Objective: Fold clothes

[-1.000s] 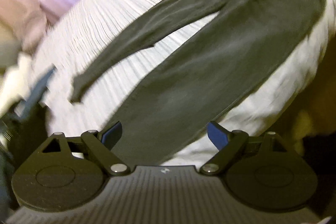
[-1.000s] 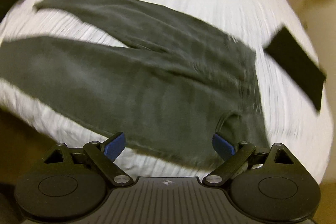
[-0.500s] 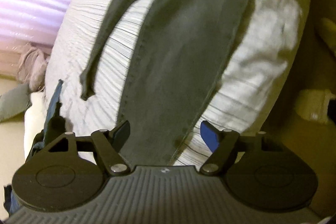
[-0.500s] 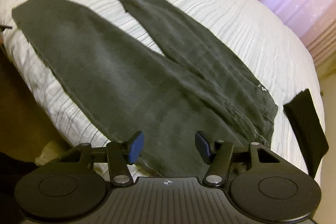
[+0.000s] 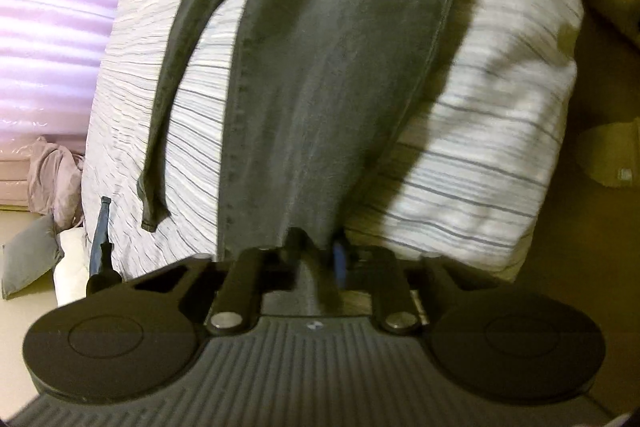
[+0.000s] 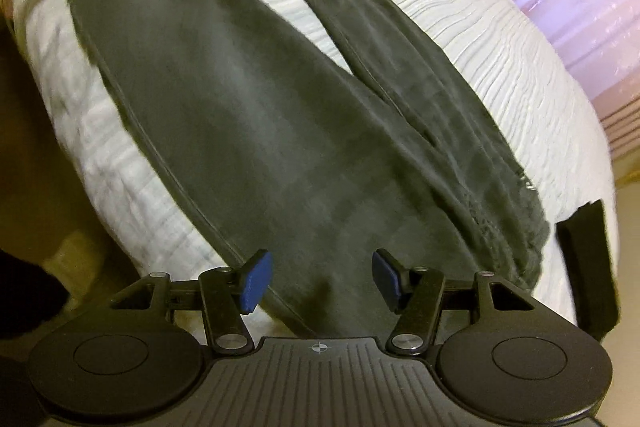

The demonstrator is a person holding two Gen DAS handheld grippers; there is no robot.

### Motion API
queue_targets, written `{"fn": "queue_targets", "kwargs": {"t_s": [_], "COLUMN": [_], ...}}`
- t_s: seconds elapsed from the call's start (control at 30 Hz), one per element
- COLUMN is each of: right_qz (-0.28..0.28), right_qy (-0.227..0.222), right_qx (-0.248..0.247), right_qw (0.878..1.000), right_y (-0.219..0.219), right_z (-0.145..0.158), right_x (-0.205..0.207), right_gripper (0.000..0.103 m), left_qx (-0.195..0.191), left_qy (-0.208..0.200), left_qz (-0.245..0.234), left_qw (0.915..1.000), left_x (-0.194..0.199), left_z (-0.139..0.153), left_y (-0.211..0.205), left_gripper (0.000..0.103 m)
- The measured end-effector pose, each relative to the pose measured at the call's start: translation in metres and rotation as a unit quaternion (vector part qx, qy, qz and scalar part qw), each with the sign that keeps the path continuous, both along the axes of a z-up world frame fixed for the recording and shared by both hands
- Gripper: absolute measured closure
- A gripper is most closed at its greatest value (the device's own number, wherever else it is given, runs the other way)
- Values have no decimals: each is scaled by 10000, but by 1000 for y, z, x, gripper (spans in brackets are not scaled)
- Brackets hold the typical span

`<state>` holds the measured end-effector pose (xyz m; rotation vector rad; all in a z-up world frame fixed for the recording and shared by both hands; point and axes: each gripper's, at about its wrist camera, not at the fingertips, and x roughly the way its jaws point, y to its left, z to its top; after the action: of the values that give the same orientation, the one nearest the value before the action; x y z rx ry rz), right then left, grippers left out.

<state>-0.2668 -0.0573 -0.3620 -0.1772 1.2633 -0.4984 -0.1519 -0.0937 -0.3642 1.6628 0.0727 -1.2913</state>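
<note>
Striped white bedding (image 5: 472, 155) under everything, on a bed; pale purple curtain (image 5: 48, 39) beyond the bed's far side, yellowish floor (image 5: 592, 267) below its near edge, crumpled pinkish cloth (image 5: 52, 179) and grey cushion (image 5: 28, 259) beside the bed's corner. Dark grey trousers (image 6: 256, 131) flat on the bed, legs parted in a narrow V, long axis along the bed's near edge, waistband toward the black folded item (image 6: 588, 259). Left gripper (image 5: 316, 247) pressed together on the hem of the nearer leg, at the bed's edge. Right gripper (image 6: 320, 279) spread wide, blue pads (image 6: 256, 283) either side of the trousers' edge near the waist, contact impossible to tell.
</note>
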Motion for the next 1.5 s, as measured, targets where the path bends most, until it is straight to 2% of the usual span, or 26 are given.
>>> {"fn": "queue_targets", "kwargs": {"t_s": [0.13, 0.23, 0.5, 0.57, 0.63, 0.7, 0.77, 0.83, 0.87, 0.9, 1.03, 1.1, 1.2, 1.27, 1.37, 1.5], "right_qz": [69, 18, 167, 276, 398, 519, 543, 529, 518, 507, 463, 555, 694, 785, 804, 685], "right_qy": [247, 419, 1170, 1226, 1128, 1028, 807, 524, 381, 238, -330, -416, -546, -629, -522, -230], "right_qx": [-277, -445, -862, -797, -762, -724, -598, -573, -600, -626, -730, -776, -844, -888, -883, -768], "right_qw": [9993, 9981, 9892, 9889, 9899, 9907, 9935, 9956, 9961, 9965, 9957, 9946, 9925, 9910, 9915, 9944], "right_y": [4, 4, -30, -46, -57, -69, -79, -89, -94, -99, -120, -147, -188, -215, -253, -297], "right_z": [-12, -18, -54, -65, -64, -62, -46, -20, -4, 11, 73, 91, 118, 135, 136, 117], "right_x": [-15, -40, -105, -113, -116, -119, -121, -121, -120, -119, -115, -102, -82, -69, -36, 4], "right_gripper": [43, 29, 29, 29, 30, 60, 73, 80, 93, 95, 95, 95, 96, 96, 96, 96], "left_qx": [43, 182, 373, 432, 423, 394, 267, 122, 41, -40, -362, -432, -457, -333, -53, 374], "left_qy": [91, 17, 89, 79, 24, -26, -105, -163, -183, -241, -403, -456, -445, -354, -171, 116], "left_qz": [101, 117, 639, 737, 756, 780, 831, 975, 1060, 1101, 1174, 1145, 1080, 1034, 926, 660], "left_qw": [9999, 9998, 9972, 9963, 9962, 9962, 9961, 9950, 9942, 9936, 9916, 9914, 9921, 9935, 9955, 9971], "left_x": [-1, -3, -6, -8, -9, -11, -11, -7, -4, -3, 4, 10, 25, 40, 64, 103], "left_z": [10, 6, 9, 15, 25, 38, 59, 82, 96, 108, 161, 181, 204, 212, 214, 189], "left_y": [-4, -7, -22, -27, -31, -36, -42, -52, -58, -62, -90, -107, -141, -168, -208, -264], "left_gripper": [94, 92, 97, 97, 98, 98, 98, 98, 98, 98, 98, 98, 98, 98, 98, 98]}}
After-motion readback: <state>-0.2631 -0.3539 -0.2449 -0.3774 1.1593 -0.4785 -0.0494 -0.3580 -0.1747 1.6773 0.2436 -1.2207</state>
